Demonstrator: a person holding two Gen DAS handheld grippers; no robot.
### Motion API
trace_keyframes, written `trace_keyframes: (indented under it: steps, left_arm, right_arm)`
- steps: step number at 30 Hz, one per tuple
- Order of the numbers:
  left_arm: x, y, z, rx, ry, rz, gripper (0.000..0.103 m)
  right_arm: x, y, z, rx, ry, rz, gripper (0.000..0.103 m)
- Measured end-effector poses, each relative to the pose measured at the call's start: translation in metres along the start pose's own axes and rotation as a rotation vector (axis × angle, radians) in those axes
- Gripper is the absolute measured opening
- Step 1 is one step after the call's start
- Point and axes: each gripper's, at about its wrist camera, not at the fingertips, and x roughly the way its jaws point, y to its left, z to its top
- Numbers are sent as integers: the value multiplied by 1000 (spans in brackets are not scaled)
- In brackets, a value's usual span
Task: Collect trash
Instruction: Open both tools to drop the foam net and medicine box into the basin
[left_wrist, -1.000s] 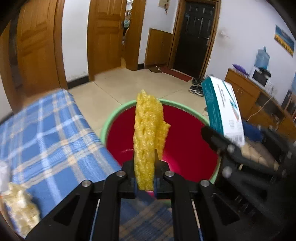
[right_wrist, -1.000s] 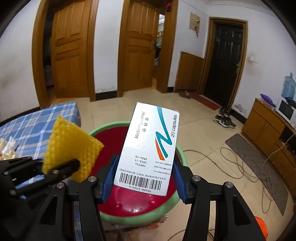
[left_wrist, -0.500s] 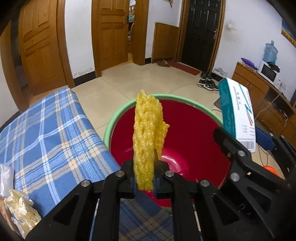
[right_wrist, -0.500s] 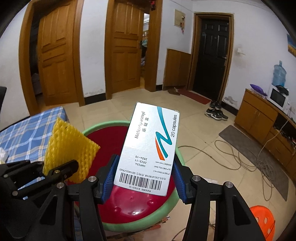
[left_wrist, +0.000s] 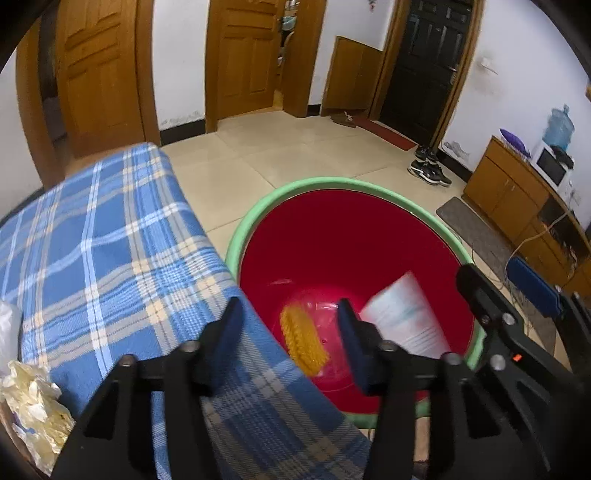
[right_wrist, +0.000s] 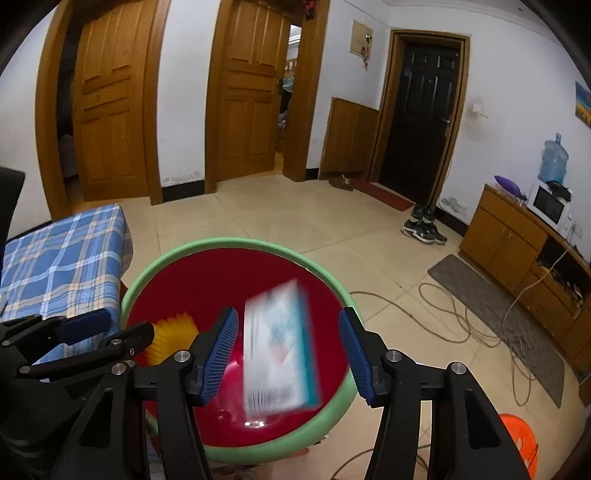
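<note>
Red basin (right_wrist: 236, 243) rim clear; left claw (left_wrist: 291, 332) just opened, right claw (right_wrist: 288, 347) open.

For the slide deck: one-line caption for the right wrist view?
Open right gripper over the red basin, white box blurred between its jaws.

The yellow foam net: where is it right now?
In the left wrist view the yellow foam net lies inside the red basin, near its bottom, left of the blurred medicine box.
</note>
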Motion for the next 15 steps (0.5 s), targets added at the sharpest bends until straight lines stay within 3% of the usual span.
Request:
trace_keyframes:
  steps: [6, 15]
  left_arm:
    - [0, 0, -1, -4, -1, 22, 68]
    - [-4, -4, -1, 16, -26, 18, 70]
  right_arm:
    - [0, -4, -1, 24, 5, 0, 62]
    - [-3, -9, -3, 57, 4, 5, 63]
